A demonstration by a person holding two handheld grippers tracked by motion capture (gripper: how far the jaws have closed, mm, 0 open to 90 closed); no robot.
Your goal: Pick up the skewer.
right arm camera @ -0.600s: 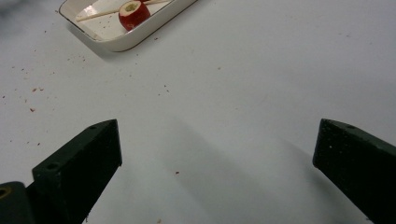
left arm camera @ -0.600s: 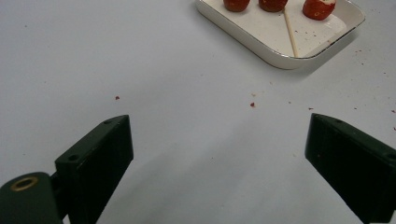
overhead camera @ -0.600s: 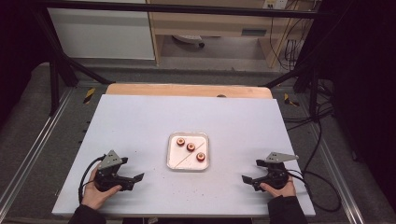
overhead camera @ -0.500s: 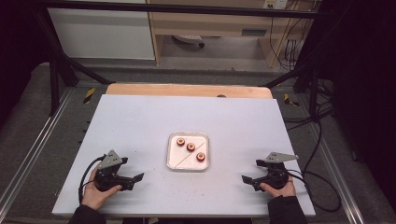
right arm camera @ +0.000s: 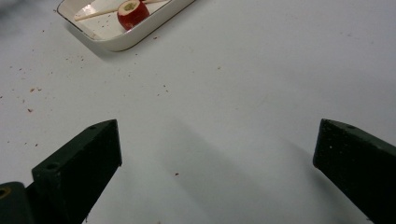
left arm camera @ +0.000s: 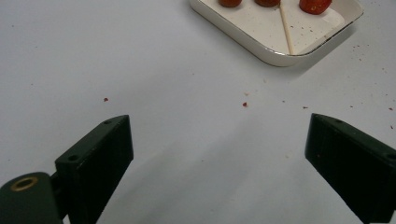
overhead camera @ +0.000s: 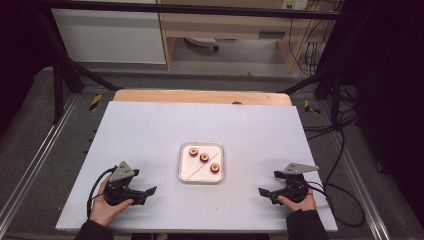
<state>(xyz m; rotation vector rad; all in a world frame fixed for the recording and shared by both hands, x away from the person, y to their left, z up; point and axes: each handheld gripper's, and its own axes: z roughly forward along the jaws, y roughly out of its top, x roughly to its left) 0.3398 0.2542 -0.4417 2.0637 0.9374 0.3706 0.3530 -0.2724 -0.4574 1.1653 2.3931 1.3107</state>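
Stage: looks like the very start; nothing picked up yet, as far as the pics show.
Work in hand: prob. getting the fruit pieces and the stick together, judging by what lies in the dish. A guess, not seen.
Dish point(overhead camera: 201, 176): small white square tray, mid-table, roughly between the two grippers but well apart from both.
Fruit pieces: three red rounds w/ pale centres, in a slanted row in the dish: far-left one point(overhead camera: 193, 152), middle one point(overhead camera: 204, 157), near-right one point(overhead camera: 215, 168). Near each other; can't tell if touching.
Stick point(overhead camera: 199, 170): thin wooden skewer lying flat, diagonal across the dish floor, bare, nothing on it.
Left gripper point(overhead camera: 143, 193): resting on table at near-left, hand around it, jaws spread wide, nothing between them; pointed toward the dish.
Right gripper point(overhead camera: 267, 192): resting on table at near-right, jaws also spread wide, empty; pointed toward the dish.
Done: nothing visible; all three pieces and the stick sit in the dish.
Left to do: all of it, i.e. reach in, grab stick and a piece, etc.
Table point(overhead camera: 150, 130): white top, wooden strip along far edge.
Crumbs point(left arm camera: 244, 104): small red specks scattered on the table near the dish; harmless.
In the way: nothing btw. grippers and dish. Dish rim is low but could catch a jaw going for the flat stick.
Around: cables right of the table, dark frame legs, cabinet beyond.
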